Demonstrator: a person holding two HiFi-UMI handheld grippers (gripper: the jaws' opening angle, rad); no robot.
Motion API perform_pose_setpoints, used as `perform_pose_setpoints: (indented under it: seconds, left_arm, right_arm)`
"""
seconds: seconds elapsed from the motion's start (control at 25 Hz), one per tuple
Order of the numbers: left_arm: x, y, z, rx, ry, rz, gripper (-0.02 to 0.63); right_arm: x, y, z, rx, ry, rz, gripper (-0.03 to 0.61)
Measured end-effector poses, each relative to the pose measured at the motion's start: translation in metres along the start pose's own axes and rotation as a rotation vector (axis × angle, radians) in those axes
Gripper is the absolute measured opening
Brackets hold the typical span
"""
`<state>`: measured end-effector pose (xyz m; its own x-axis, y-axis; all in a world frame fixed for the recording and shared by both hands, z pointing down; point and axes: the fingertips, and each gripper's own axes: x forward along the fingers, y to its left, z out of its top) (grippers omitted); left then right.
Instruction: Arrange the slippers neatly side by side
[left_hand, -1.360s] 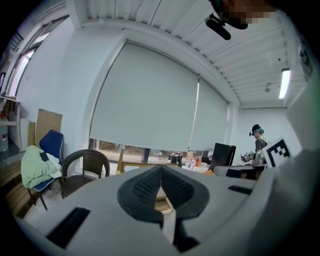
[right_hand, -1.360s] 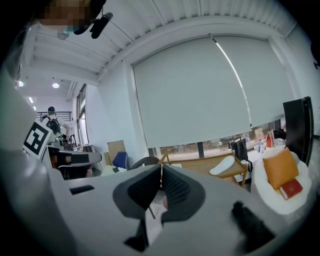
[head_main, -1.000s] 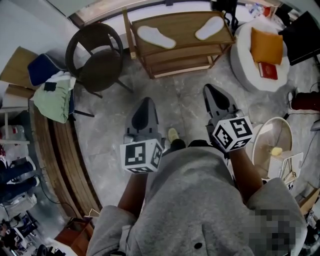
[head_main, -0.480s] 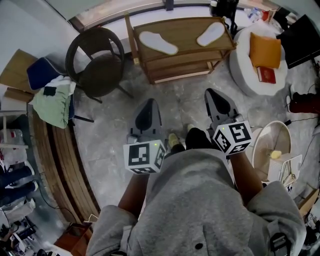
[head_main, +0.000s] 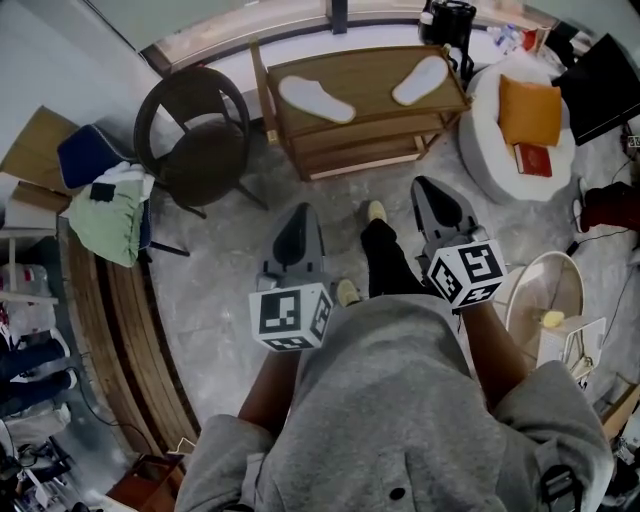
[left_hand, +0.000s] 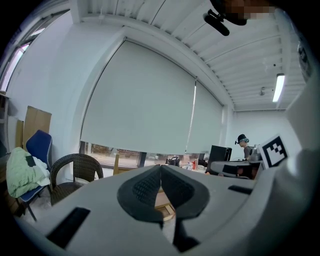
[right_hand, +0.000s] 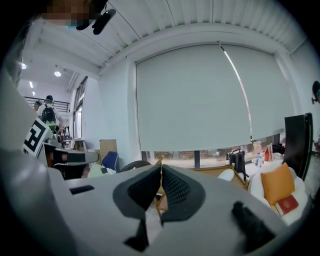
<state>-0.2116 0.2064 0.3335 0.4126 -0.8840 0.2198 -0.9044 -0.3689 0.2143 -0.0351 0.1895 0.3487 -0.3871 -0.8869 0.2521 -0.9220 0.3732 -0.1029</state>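
Note:
Two white slippers lie apart on top of a wooden rack (head_main: 370, 140): the left slipper (head_main: 315, 99) angled toward the left end, the right slipper (head_main: 419, 80) toward the right end. Both are well ahead of me, across the floor. My left gripper (head_main: 298, 222) is shut and empty, held at waist height. My right gripper (head_main: 431, 190) is also shut and empty, a little further forward. In the left gripper view the left gripper (left_hand: 161, 167) has its pads pressed together. In the right gripper view the right gripper (right_hand: 161, 167) does too, and the right slipper (right_hand: 226, 174) peeks out beyond it.
A dark wicker chair (head_main: 195, 130) stands left of the rack. A white round seat with an orange cushion (head_main: 531, 112) sits to its right. A blue chair with green cloth (head_main: 105, 195) is at far left. My leg and foot (head_main: 378, 240) step forward between the grippers.
I have walked forward toward the rack; my right foot has swung ahead between the grippers. Both grippers stay shut and keep their places beside my body.

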Motion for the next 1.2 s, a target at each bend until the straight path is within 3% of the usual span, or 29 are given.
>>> perform_pose_setpoints:
  seconds: [0.32,0.8,1.2]
  left_arm:
    - [0.053,-0.001,0.003,-0.004,0.010,0.016,0.014]
    - [0.197,-0.002,0.013,-0.004,0.098,0.005,0.014]
    - [0.278,-0.012,0.038,-0.023,0.101,0.056,0.015]
  right_arm:
    - [0.034,-0.049,0.001,0.013,0.002,-0.011,0.025]
    - [0.125,-0.153,0.002,0.075,0.062,-0.045,0.025]
    - [0.179,-0.232,0.015,0.125,0.091,-0.035,0.025]
